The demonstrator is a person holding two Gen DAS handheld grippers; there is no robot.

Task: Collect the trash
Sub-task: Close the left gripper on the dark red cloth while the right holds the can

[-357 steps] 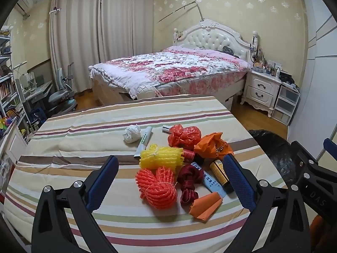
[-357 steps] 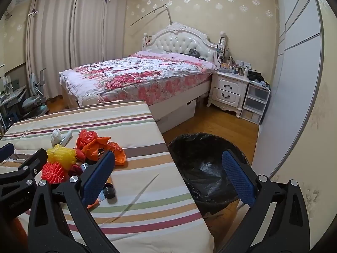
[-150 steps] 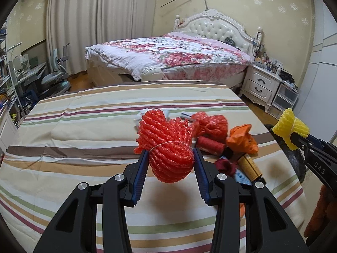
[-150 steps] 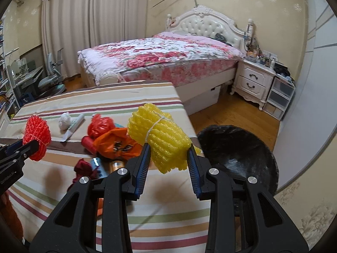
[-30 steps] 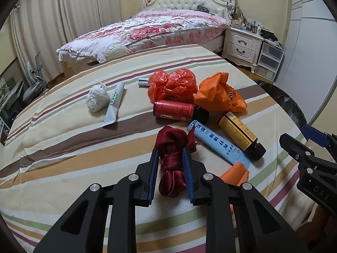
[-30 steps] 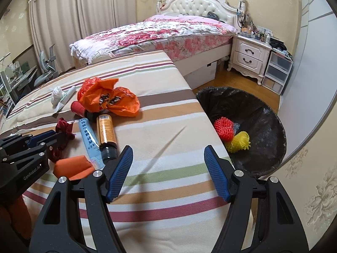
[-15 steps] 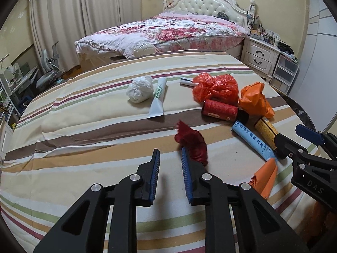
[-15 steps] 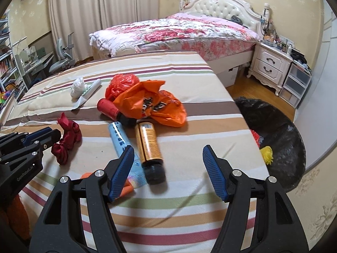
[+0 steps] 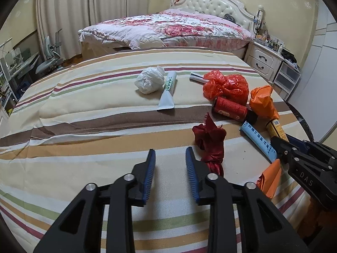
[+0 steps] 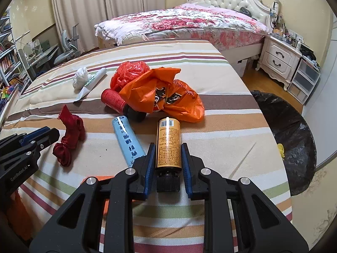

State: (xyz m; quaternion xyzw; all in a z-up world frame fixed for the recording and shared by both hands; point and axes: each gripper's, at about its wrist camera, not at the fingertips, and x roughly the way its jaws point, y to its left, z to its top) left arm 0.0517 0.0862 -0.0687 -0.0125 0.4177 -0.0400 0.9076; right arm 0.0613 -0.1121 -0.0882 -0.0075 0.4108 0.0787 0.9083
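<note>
- On the striped worktop (image 10: 221, 80), right view: right tongs (image 10: 167, 147) closing around the yellow bottle (image 10: 168, 143), pads at its sides; lined bin (image 10: 294, 130) beside the worktop.
- Left view: left tongs (image 9: 170, 155) opening, nothing between them; red cloth (image 9: 209, 141) just right of them. Bin barely visible.

Warm, soft indoor light; fisheye-warped edges

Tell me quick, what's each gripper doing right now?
Left gripper: opening, nothing between the jaws.
Right gripper: closing on the yellow bottle, pads at its sides.
</note>
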